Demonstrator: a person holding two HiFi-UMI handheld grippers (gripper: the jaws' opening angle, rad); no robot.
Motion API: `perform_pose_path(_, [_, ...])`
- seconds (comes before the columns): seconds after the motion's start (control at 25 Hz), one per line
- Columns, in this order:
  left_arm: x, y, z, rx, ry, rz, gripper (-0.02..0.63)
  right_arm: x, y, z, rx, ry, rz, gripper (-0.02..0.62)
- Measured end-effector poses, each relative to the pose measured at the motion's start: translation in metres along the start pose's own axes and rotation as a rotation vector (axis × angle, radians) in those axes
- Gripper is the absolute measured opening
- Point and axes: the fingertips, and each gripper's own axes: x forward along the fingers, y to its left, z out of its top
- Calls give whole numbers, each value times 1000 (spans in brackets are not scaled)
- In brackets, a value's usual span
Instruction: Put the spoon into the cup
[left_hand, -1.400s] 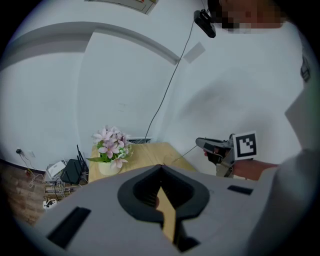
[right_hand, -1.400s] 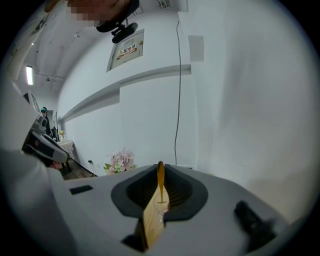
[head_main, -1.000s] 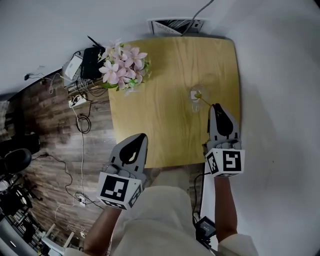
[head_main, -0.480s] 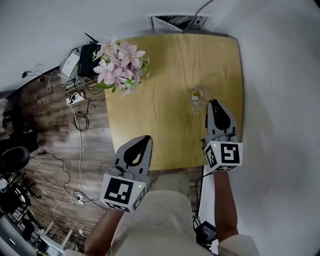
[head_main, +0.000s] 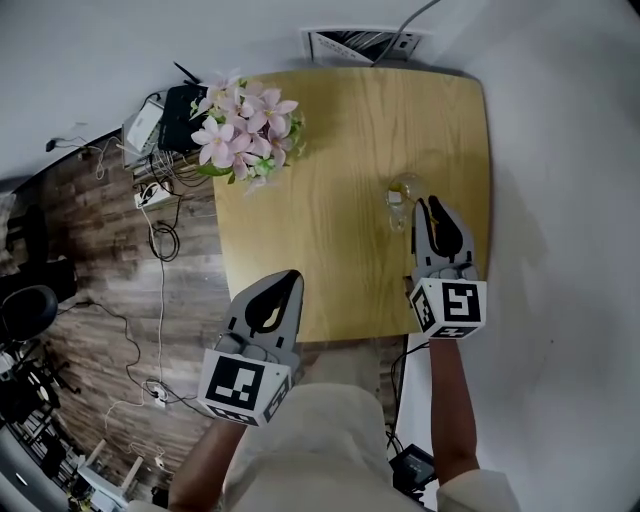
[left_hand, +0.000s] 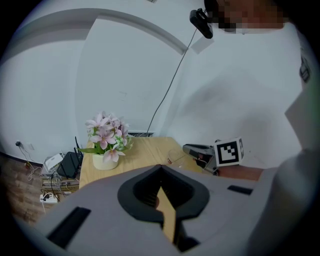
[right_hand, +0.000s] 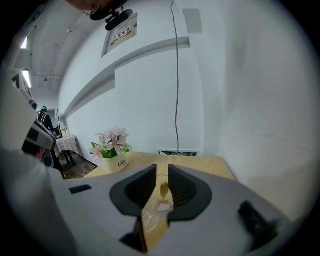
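Observation:
A clear glass cup (head_main: 403, 192) stands on the right half of the wooden table (head_main: 320, 250). A yellowish spoon (head_main: 399, 192) rests with its bowl inside the cup, and its handle runs back to my right gripper (head_main: 432, 204). That gripper is just right of the cup and shut on the handle. In the right gripper view the spoon (right_hand: 163, 190) shows in the narrow gap between the jaws, above the cup (right_hand: 151, 216). My left gripper (head_main: 287, 277) hovers over the table's near-left edge, shut and holding nothing.
A white pot of pink flowers (head_main: 245, 135) stands on the table's far-left corner. A router and tangled cables (head_main: 160, 130) lie on the wood floor to the left. White wall runs along the right, and a vent (head_main: 360, 45) sits behind the table.
My right gripper has edged closer to the cup with the spoon. The left gripper has barely moved. The head camera shifted slightly.

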Motion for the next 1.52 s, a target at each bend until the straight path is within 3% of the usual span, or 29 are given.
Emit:
perform_pose_path(0.12, [-2, -1, 3, -1, -7, 0, 11, -3, 0, 1, -9, 8, -3, 98])
perform_pose_path(0.48, [-14, -9, 10, 10, -29, -13, 11, -23, 10, 13, -34, -1, 10, 107])
perform_pose_path(1.52, [-95, -41, 69, -2, -209, -70, 11, -171, 33, 97, -11, -91, -54, 75])
